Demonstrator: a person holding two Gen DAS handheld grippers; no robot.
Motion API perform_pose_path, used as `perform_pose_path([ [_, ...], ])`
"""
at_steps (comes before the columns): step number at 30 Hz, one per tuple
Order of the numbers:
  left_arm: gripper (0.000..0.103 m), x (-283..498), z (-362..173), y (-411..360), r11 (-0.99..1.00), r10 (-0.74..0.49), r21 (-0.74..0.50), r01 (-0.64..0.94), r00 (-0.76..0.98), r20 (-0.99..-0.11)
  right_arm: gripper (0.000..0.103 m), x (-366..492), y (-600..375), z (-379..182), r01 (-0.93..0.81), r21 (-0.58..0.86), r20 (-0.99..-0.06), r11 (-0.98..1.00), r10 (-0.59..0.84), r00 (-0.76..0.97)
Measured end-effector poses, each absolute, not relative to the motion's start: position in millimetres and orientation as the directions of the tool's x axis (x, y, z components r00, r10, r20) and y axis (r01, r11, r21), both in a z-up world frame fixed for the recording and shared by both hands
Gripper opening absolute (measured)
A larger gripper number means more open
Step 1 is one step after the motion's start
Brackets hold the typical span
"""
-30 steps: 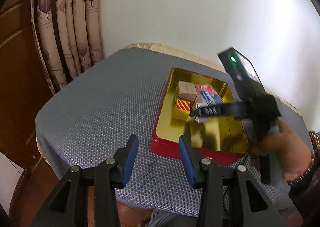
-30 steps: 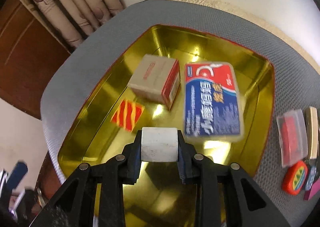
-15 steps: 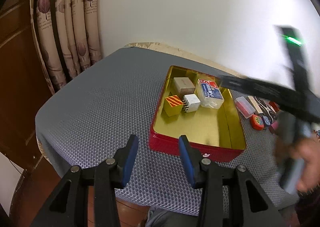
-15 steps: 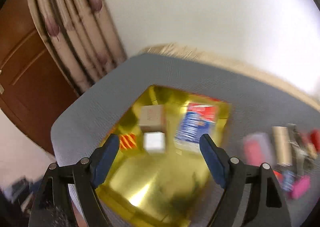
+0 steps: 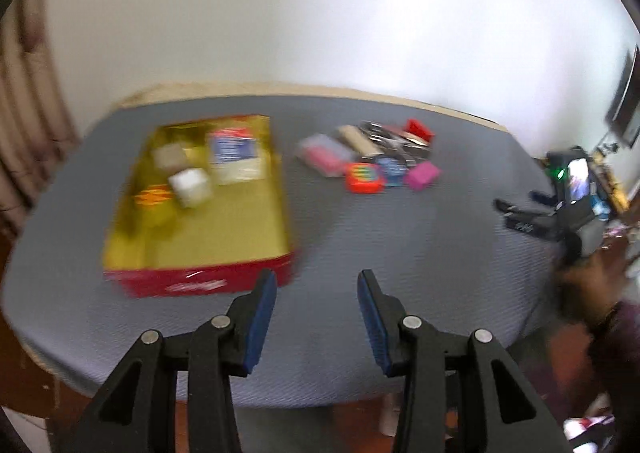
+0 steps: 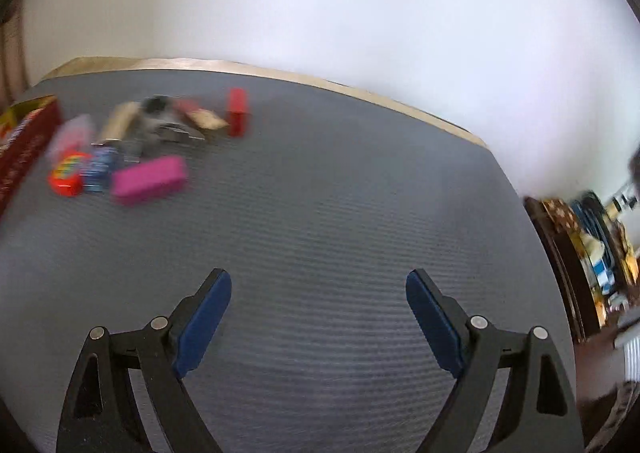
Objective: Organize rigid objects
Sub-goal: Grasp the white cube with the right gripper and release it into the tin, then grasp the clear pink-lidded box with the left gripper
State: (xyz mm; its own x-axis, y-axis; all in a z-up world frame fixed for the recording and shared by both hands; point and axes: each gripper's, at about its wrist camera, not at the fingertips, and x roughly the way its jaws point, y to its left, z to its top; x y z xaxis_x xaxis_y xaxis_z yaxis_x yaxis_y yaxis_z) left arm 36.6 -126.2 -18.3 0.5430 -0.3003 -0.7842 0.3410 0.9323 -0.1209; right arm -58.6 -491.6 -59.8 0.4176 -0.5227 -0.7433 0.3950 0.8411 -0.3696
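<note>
The grey-matted bench (image 5: 400,245) is seen carrying a red tin (image 5: 200,201), its long axis running away from the left gripper (image 5: 316,289); a white cube (image 5: 190,186) lies inside. Both the left gripper and the right gripper (image 6: 319,289) are held open, empty.

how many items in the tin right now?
4 in the tin, all at its far end: beige box, blue-and-red pack, white cube, striped block. Blurry frame, so smaller pieces could be missed.
</note>
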Motion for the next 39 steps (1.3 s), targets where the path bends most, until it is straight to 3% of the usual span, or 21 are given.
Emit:
perform_pose_path([
  [4, 0.043, 87, -30, -180, 0.927, -0.290, -0.117, 0.355, 0.484, -0.826, 0.088, -73, -531, -78, 0.451, -0.207, -0.816, 0.868, -0.408, 0.410],
  [9, 0.043, 147, -54, -213, 0.953, -0.243, -0.130, 0.273, 0.434, -0.868, 0.090, -90, -552, -68, 0.486, -0.036, -0.816, 0.873, -0.307, 0.490],
  [19, 0.043, 249, -70, -211, 0.971, -0.239, -0.228, 0.074, 0.355, -0.904, 0.095, -96, -549, -62, 0.457, 0.013, -0.815, 0.889, -0.255, 0.520],
  [28, 0.043, 289, -80, -224, 0.991, -0.113, -0.130, -0.026, 0.342, -0.933, 0.095, -94, -549, -60, 0.442, 0.039, -0.813, 0.896, -0.229, 0.536],
  [31, 0.044, 285, -70, -214, 0.975, -0.150, -0.200, -0.101, 0.368, -0.918, 0.095, -92, -548, -61, 0.440, 0.051, -0.811, 0.897, -0.220, 0.542],
  [34, 0.044, 287, -69, -215, 0.985, -0.048, -0.104, -0.135, 0.364, -0.930, 0.096, -92, -548, -61, 0.437, 0.053, -0.812, 0.898, -0.216, 0.542],
  [39, 0.044, 295, -80, -222, 0.990, -0.044, -0.084, -0.109, 0.328, -0.944, 0.096, -89, -546, -63, 0.431, 0.057, -0.812, 0.900, -0.210, 0.545],
])
